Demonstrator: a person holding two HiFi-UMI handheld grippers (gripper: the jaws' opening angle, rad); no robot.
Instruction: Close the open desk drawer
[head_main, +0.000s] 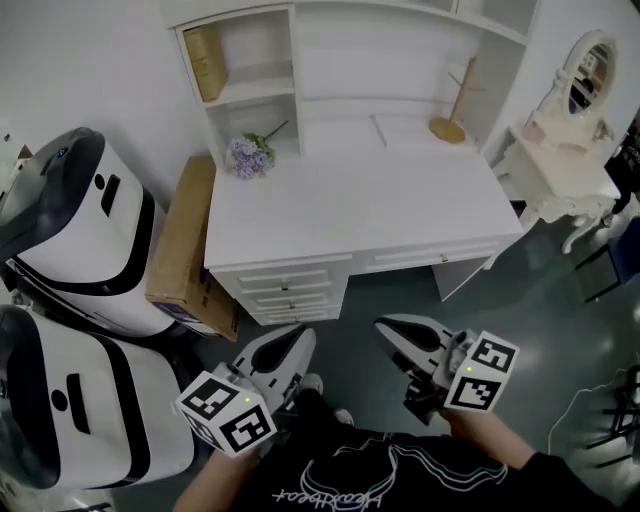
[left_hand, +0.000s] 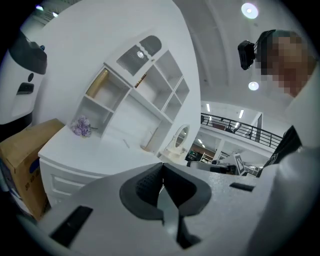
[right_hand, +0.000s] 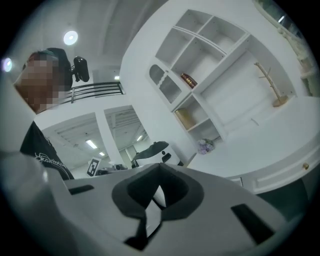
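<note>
Desk drawer (head_main: 430, 255) sits under white desktop (head_main: 370, 205) with flowers (head_main: 247, 155), above dark floor (head_main: 400, 295).

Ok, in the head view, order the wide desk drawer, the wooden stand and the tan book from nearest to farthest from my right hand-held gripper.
1. Wide desk drawer, just ahead of the right hand-held gripper.
2. Wooden stand, back right on the desk.
3. Tan book, on the upper left shelf.

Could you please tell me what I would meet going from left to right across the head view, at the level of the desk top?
White-and-black machine → cardboard box → purple flowers → wooden stand → white dressing table with its oval mirror.
</note>
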